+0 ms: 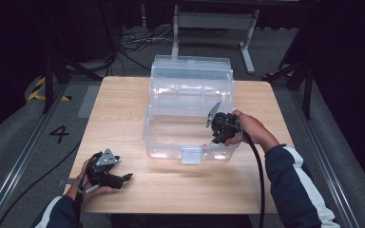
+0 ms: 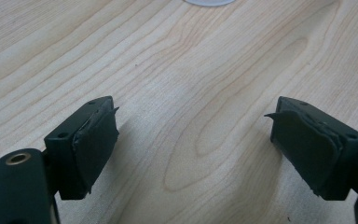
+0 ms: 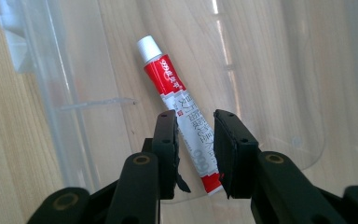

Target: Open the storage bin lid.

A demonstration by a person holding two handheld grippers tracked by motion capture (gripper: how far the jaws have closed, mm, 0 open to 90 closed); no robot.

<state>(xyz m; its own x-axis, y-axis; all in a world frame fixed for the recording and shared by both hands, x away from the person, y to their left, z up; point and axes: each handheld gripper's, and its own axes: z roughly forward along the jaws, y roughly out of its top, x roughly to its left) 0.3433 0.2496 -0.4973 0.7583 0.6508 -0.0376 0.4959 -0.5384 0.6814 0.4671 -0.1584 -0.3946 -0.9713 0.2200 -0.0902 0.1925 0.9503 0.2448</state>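
Red and white, the tube lies on the floor of the clear box mid-table; our right gripper straddles it, jaws apart, not yet clamped. Grasping and lifting remain; our left gripper rests wide open near the table's front-left corner.

The left tool hangs over the pale wood-grain bench, its two black jaws spread wide apart with nothing between them. Both rubber pads look worn, peeling at the edges. A pale rounded edge shows at the top.
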